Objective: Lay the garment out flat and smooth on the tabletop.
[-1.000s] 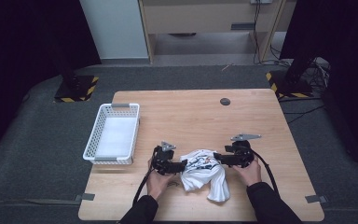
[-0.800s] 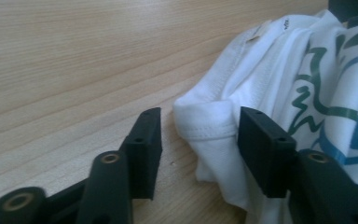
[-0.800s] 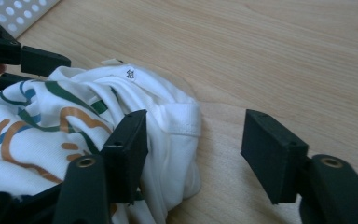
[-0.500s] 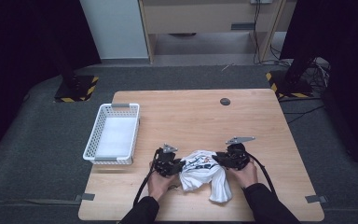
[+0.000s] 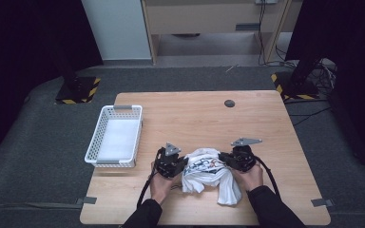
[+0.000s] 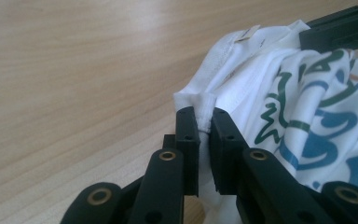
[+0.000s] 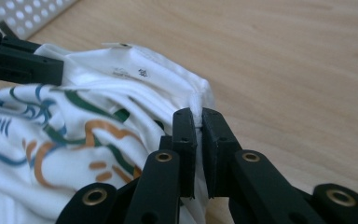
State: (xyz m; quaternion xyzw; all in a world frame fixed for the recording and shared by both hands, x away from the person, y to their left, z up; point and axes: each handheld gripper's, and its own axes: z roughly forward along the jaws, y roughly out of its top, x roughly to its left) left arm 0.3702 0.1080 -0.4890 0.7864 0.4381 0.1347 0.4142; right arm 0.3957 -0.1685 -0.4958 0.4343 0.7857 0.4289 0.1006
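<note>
The pale wooden surface (image 5: 266, 123) spans the middle of the high view, with dark grey floor around it. That view alone takes in the white perforated plastic basket (image 5: 115, 137) at the surface's left edge and the small dark round disc (image 5: 229, 103) near its far edge. The basket's holed wall appears again as a sliver in the upper left corner of the right gripper view (image 7: 23, 14).

The crumpled white T-shirt with a blue, green and orange print (image 5: 209, 173) lies low in the centre of the high view, between the two hands. The close views add what the high one cannot: a stitched collar with a small label (image 7: 121, 45) and the printed lines across the folds (image 6: 317, 116).

The left claw (image 6: 204, 123) has just been closing and now pinches a fold of the shirt's hem, jaws narrow with cloth between them. The right claw (image 7: 199, 122) has likewise just been closing, and grips a ridge of white fabric tightly. Each appears at the far side of the other's view.
</note>
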